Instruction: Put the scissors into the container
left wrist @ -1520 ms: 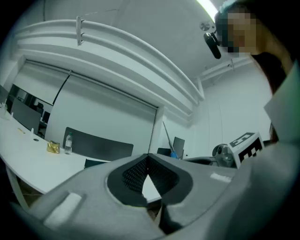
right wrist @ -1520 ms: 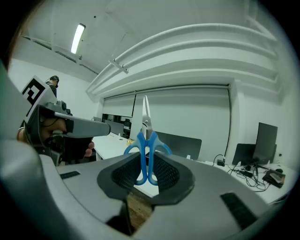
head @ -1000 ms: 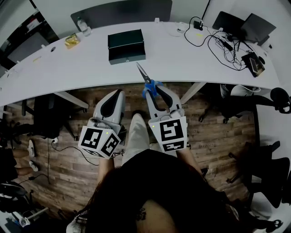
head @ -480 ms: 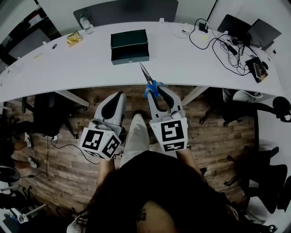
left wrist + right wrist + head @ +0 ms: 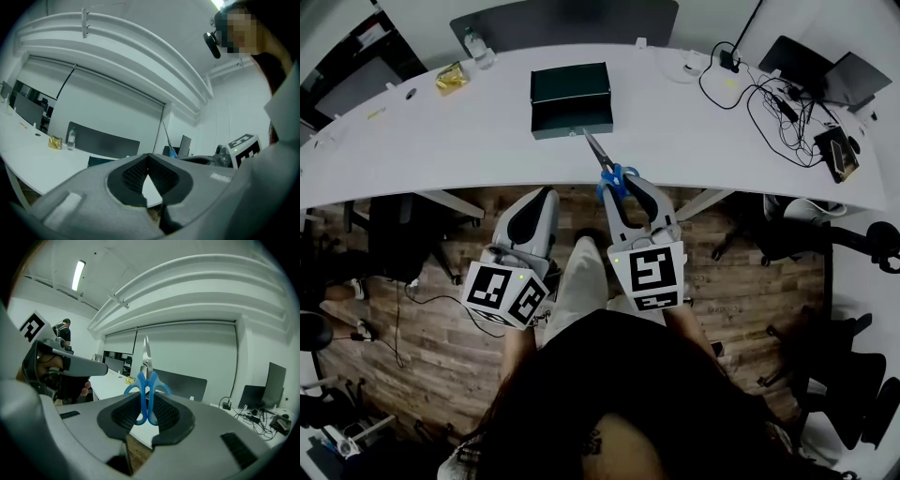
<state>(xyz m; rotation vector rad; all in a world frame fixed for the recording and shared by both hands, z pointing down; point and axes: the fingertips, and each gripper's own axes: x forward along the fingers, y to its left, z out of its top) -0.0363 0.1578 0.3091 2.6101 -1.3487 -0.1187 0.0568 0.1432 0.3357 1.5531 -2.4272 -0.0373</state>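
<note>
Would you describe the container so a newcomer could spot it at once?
Start from the long white curved table. Near its middle sits the container, the only dark rectangular box there, unlike the small bottle and yellow packet further left.

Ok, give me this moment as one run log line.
right gripper: shut on scissors, blades forward | left gripper: shut, empty | container: on desk, ahead | scissors: not yet in container

desk (image 5: 441,141): white, curved | floor (image 5: 441,361): wood planks | chairs (image 5: 853,375): black
</note>
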